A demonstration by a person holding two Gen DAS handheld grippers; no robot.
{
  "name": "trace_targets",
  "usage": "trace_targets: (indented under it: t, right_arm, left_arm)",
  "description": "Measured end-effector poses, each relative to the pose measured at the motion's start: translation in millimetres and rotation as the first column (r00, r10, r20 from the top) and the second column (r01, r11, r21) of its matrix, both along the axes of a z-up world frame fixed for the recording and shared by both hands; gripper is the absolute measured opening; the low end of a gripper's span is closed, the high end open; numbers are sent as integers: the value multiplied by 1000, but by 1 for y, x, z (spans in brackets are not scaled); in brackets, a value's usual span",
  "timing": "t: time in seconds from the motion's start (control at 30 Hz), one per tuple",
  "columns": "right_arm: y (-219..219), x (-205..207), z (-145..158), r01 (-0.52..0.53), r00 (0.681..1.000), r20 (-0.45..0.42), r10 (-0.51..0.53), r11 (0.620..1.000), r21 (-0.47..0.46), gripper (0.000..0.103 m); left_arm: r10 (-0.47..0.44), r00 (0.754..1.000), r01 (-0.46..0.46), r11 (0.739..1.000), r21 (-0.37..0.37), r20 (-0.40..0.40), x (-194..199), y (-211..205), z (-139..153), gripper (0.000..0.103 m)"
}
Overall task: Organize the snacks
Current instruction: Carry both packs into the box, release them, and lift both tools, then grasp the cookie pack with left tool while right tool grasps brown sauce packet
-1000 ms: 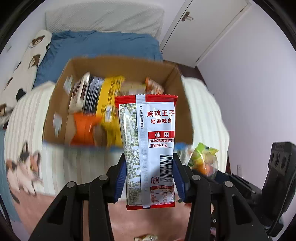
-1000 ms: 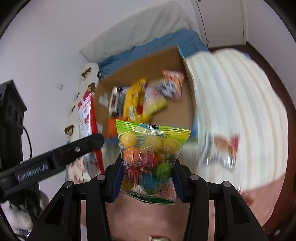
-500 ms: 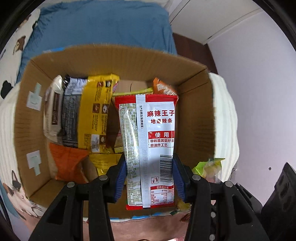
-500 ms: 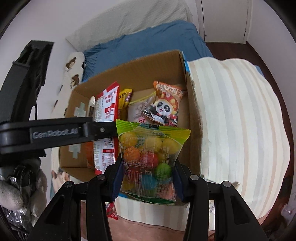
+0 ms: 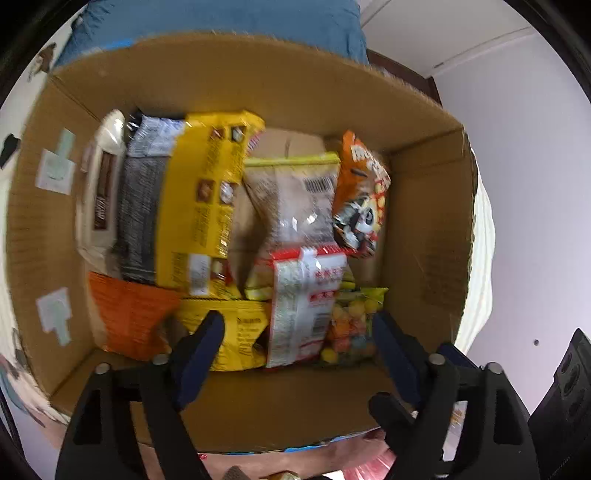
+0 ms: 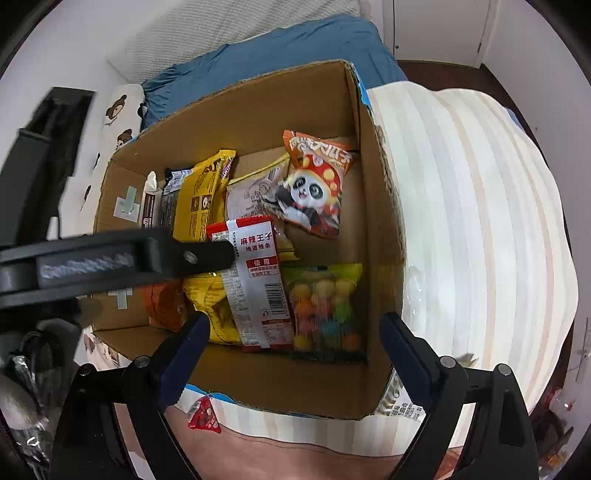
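Cardboard walls of an open brown box [image 5: 424, 229] [image 6: 373, 206] fill both wrist views; the box sits on a bed covered by a cream striped blanket [image 6: 472, 221]. Beyond it lie a blue quilt [image 6: 288, 48] and a white textured pillow [image 6: 236, 26], with a bear-print cushion [image 6: 122, 114] along the pale wall. A white door [image 6: 436, 29] and a strip of dark wood floor [image 6: 443, 72] close the far end of the room.

Both packets lie inside the box near its front wall. The red-and-white spicy-strip packet [image 5: 306, 306] [image 6: 258, 288] lies flat, printed back up, over a yellow bag [image 5: 236, 332] [image 6: 210, 306]. Just beside it, nearer the box's right wall, rests the clear green-topped bag of coloured candy balls [image 5: 351, 325] [image 6: 325, 306]. Further in lie an orange panda-print snack bag [image 5: 362, 199] [image 6: 314, 184], a tall yellow packet [image 5: 210, 199] [image 6: 199, 195] and a dark grey packet [image 5: 144, 206].

The left hand-held gripper [image 5: 295, 343] hangs over the front of the box with its blue-padded fingers spread wide and nothing between them. The right hand-held gripper [image 6: 291, 343] is likewise spread apart and empty above the candy bag. A small red triangular wrapper [image 6: 203, 417] lies on the blanket outside the box front.
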State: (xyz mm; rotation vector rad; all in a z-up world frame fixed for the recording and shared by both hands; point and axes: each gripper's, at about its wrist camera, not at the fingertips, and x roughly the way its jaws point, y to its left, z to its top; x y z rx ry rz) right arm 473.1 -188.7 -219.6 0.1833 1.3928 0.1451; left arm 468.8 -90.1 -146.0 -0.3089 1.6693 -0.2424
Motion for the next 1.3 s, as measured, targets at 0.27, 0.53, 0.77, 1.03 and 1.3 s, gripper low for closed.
trace_targets:
  t: [0.27, 0.53, 0.77, 1.03, 1.3]
  right_arm:
    - [6, -5, 4, -4, 1000, 12, 4, 1000, -31, 97]
    - [16, -21, 17, -19, 997, 75, 24, 998, -68, 99]
    - [25, -48, 36, -39, 987, 149, 54, 994, -100, 99]
    - [34, -96, 68, -19, 955, 289, 61, 989, -144, 99]
    - [39, -140, 90, -26, 933, 352, 79, 988, -152, 99]
  left_arm:
    - [-15, 994, 7, 997, 82, 105, -13, 11, 30, 98]
    - [-24, 963, -20, 986, 163, 268, -46, 32, 51, 98]
    - [-9, 916, -78, 977, 199, 402, -84, 49, 74, 98]
    - [-1, 838, -146, 963, 226, 546, -137, 61, 107, 98]
    - [16, 799, -182, 959, 216, 601, -184, 70, 127, 98]
